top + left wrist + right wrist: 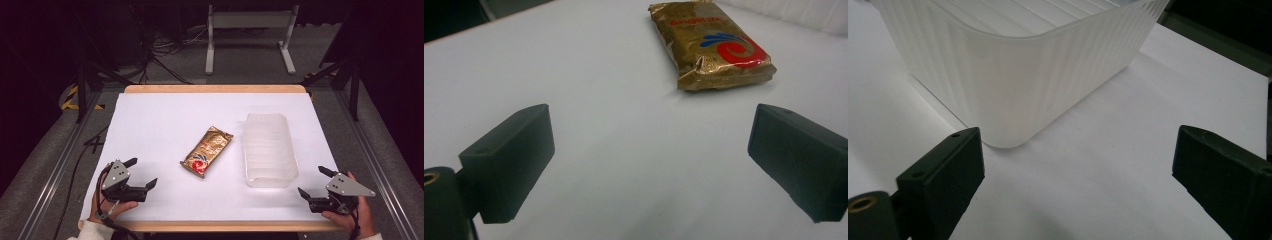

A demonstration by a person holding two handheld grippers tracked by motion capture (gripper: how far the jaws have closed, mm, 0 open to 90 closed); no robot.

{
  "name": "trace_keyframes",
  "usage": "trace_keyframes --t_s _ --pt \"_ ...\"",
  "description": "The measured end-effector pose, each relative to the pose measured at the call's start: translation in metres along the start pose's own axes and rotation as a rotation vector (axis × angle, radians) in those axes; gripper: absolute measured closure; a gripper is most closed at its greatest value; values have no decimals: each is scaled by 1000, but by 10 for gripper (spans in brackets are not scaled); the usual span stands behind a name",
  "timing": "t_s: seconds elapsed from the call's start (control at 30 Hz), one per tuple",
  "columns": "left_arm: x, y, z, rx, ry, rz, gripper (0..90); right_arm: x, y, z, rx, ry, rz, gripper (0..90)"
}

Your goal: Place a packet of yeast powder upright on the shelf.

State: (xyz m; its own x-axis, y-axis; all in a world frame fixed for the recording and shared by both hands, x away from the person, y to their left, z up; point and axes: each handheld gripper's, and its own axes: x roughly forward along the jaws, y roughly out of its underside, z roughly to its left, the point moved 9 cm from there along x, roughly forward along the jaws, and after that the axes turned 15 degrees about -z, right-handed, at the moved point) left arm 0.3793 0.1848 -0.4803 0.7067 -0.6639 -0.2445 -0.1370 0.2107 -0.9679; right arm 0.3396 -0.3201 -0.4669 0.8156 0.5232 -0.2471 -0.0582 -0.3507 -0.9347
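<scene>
A gold foil packet (207, 150) with red and blue print lies flat near the middle of the white table top. To its right stands an empty translucent ribbed plastic bin (269, 149). My left gripper (141, 172) rests at the front left, open, its jaws aimed at the packet (711, 46) some way ahead. At the front right my right gripper (314, 181) is open too, with the bin's near corner (1013, 90) just beyond its left jaw. Nothing sits between either pair of jaws.
White sheet (165, 120) covers the wooden table, whose edge (215, 88) shows at the back. Behind the table are a white stand (250, 35) and loose cables (165, 50) on the floor. Metal rails run along both sides.
</scene>
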Motion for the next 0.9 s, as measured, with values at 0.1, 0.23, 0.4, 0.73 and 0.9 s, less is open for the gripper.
trace_keyframes --t_s 0.1,0.23,0.4,0.73,0.9 --pt "0 1 0 -12 17 0 58 -1 0 -2 5 7 1 72" --pt "1 2 -1 -7 26 10 62 -1 1 0 6 1 2 71" --pt "4 3 0 -17 25 22 73 -2 2 0 9 3 12 72" --pt "7 1 -1 -22 39 23 96 -1 3 0 14 2 18 79" --pt "15 1 7 -33 38 35 107 -1 4 -2 21 7 19 76"
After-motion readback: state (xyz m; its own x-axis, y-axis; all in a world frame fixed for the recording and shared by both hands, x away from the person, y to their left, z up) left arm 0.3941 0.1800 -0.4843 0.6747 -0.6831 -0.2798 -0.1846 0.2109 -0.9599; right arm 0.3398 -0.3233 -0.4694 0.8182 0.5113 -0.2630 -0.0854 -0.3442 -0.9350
